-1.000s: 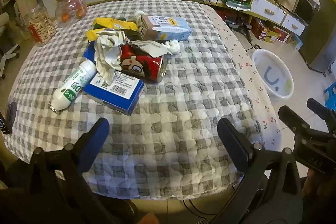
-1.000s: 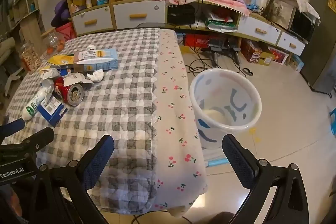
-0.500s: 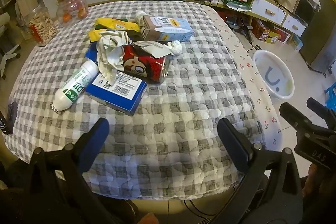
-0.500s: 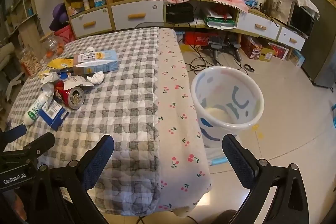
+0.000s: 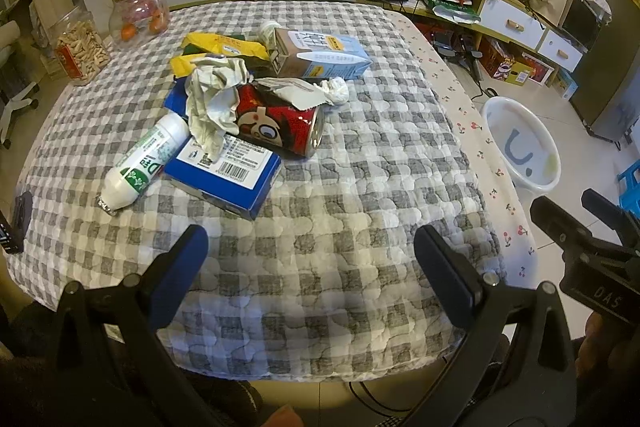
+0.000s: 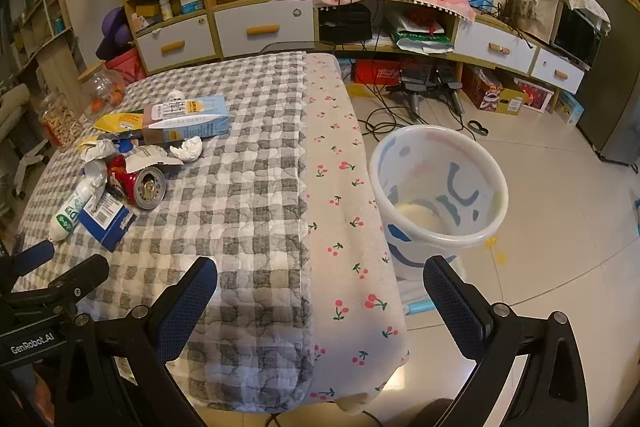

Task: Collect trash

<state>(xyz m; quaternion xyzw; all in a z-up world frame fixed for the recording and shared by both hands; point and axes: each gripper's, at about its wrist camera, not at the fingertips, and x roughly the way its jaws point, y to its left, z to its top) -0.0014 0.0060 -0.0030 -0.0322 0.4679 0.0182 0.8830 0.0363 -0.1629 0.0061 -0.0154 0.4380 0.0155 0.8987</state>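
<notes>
Since the earlier frame both grippers have drawn slightly nearer the table (image 5: 360,187); the trash has not shifted. Left gripper (image 5: 310,259): jaws spread wide, empty, above the near table edge. Right gripper (image 6: 320,291): jaws wide, empty, over the table's right edge. Can (image 5: 280,123), box (image 5: 224,171), bottle (image 5: 144,163), carton (image 5: 320,55) and crumpled paper (image 5: 216,95) lie clustered mid-table. Bin (image 6: 440,195) stands on the floor beside the table.

Quilted cloth table cover (image 5: 360,187) (matt), glossy metal can (image 5: 280,123), crumpled paper (image 5: 212,95).
</notes>
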